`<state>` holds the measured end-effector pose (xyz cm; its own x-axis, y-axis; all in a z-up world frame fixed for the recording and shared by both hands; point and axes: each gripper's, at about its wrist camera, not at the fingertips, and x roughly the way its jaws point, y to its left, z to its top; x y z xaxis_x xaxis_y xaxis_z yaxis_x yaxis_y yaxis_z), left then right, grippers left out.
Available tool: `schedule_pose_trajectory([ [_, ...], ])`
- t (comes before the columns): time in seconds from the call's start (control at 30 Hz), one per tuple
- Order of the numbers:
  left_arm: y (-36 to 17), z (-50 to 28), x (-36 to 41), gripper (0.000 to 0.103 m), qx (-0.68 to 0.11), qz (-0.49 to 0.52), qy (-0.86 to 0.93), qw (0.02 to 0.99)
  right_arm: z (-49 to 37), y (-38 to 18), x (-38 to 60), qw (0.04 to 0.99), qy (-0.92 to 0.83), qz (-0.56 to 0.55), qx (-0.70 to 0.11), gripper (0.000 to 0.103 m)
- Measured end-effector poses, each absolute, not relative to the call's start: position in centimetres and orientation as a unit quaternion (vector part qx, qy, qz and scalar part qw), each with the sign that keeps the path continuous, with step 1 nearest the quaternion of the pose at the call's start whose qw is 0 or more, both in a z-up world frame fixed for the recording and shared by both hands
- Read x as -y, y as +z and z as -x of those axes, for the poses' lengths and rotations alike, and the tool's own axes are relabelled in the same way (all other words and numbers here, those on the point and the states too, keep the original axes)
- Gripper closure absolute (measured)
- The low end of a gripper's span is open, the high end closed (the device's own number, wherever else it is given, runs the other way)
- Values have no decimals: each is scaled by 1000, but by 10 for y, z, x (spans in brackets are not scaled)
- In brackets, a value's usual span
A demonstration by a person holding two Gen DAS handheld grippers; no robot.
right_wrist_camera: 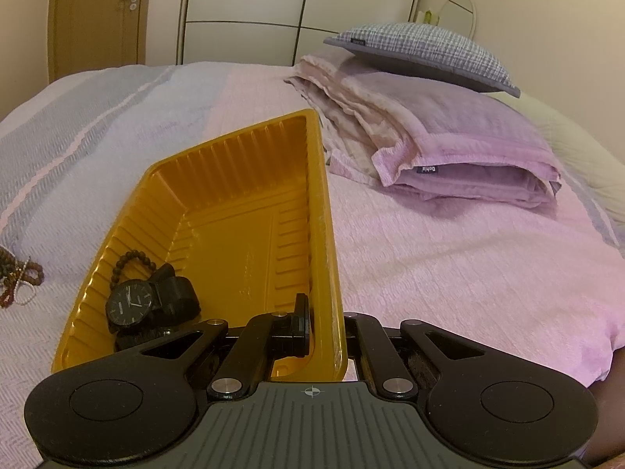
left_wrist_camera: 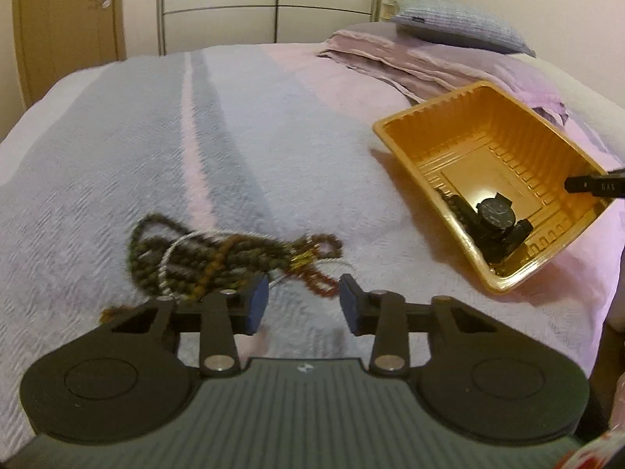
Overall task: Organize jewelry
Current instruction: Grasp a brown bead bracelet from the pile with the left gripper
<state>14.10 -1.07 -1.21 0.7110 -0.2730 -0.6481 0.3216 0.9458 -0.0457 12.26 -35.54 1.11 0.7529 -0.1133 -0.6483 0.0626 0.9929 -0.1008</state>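
A tangle of dark and brown bead necklaces [left_wrist_camera: 218,258] with a thin white chain lies on the bedspread, also at the left edge of the right wrist view [right_wrist_camera: 15,277]. My left gripper [left_wrist_camera: 302,305] hovers just short of the tangle's right end, open, with only bedspread between its blue pads [left_wrist_camera: 256,305]. An orange plastic tray [left_wrist_camera: 488,144] holds a black watch [left_wrist_camera: 496,213] and a dark bead bracelet [right_wrist_camera: 129,260] in one corner. My right gripper [right_wrist_camera: 328,328] is shut on the tray [right_wrist_camera: 234,203] wall, one finger inside and one outside; its tip [left_wrist_camera: 590,185] shows in the left wrist view.
A folded lilac blanket [right_wrist_camera: 449,144] with a grey checked pillow [right_wrist_camera: 422,54] on top lies behind the tray. The striped bedspread [left_wrist_camera: 195,136] stretches to the far edge, with a wardrobe and a wooden door [right_wrist_camera: 101,11] beyond.
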Motion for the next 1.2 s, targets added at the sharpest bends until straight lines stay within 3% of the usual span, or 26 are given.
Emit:
schedule_pose_trajectory([
  [0.07,-18,-145,22,76,-347,-49,-166,922,-123,11,356,935,-47,37,-349,99],
  [0.4,-50,-158,60,82,-355,-160,-184,903,-124,9,358,934,-47,36,-352,99],
  [0.47,-53,-159,60,86,-356,-164,-185,901,-124,8,359,934,-48,36,-352,99],
  [0.53,-54,-160,59,98,-357,-169,-182,900,-125,8,360,934,-48,36,-353,99],
  [0.73,-40,-151,46,99,-350,-161,-183,904,-125,6,361,933,-49,34,-354,99],
  [1.2,48,-133,13,99,-288,-90,-203,932,-124,10,358,935,-46,36,-350,99],
])
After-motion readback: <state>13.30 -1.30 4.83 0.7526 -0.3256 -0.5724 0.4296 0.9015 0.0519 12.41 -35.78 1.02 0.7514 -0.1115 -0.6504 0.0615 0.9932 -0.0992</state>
